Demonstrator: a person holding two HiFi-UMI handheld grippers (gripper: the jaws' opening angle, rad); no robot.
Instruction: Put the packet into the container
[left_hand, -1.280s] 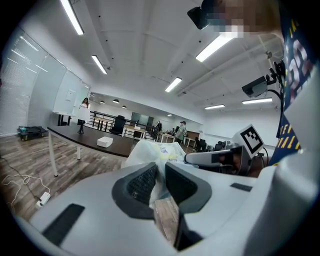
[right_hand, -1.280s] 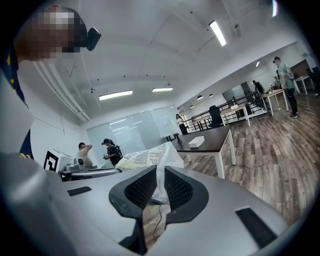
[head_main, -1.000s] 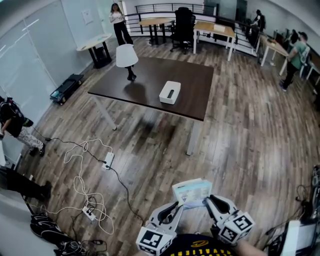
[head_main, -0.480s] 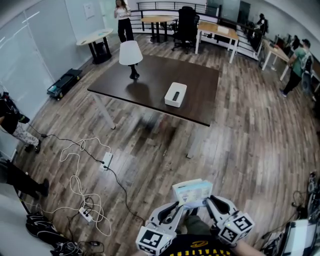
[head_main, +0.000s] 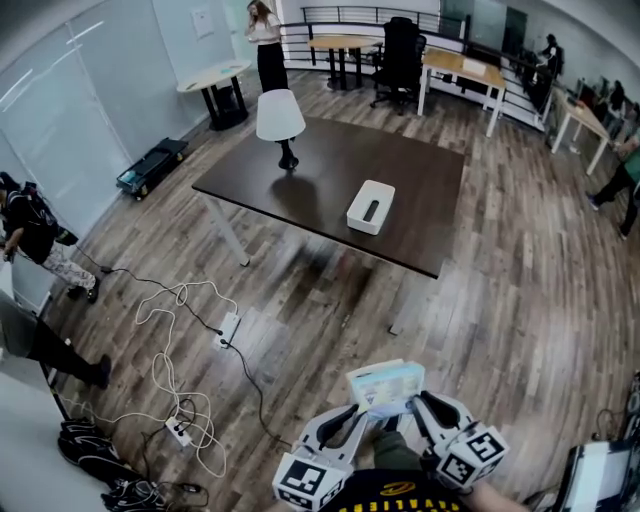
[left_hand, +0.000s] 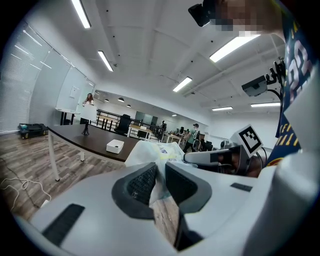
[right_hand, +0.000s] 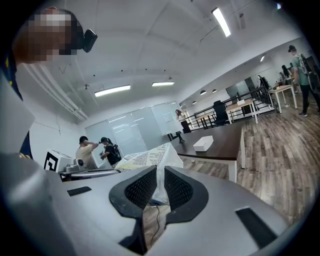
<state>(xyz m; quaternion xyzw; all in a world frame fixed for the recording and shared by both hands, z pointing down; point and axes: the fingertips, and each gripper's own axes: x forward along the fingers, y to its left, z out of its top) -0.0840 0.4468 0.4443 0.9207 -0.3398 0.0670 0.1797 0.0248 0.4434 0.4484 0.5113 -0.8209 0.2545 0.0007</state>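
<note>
A pale printed packet (head_main: 386, 383) hangs in the air at the bottom of the head view, stretched between my two grippers. My left gripper (head_main: 357, 413) is shut on its left edge, with the wrapper (left_hand: 156, 155) pinched between the dark pads. My right gripper (head_main: 412, 405) is shut on the right edge, the film (right_hand: 159, 165) squeezed between its pads. The white box-shaped container (head_main: 370, 206) with a slot on top lies on the dark table (head_main: 330, 175), well ahead of both grippers. It appears small in the left gripper view (left_hand: 115, 146) and the right gripper view (right_hand: 203, 143).
A white lamp (head_main: 281, 122) stands on the table's far left part. Power strips and tangled cables (head_main: 180, 345) lie on the wood floor to the left. A person (head_main: 35, 235) stands at far left, another (head_main: 266, 40) behind the table. Desks and an office chair (head_main: 400, 60) line the back.
The table, lamp and container have shifted right and down in the head view, so they look closer. Both grippers keep the same hold on the packet.
</note>
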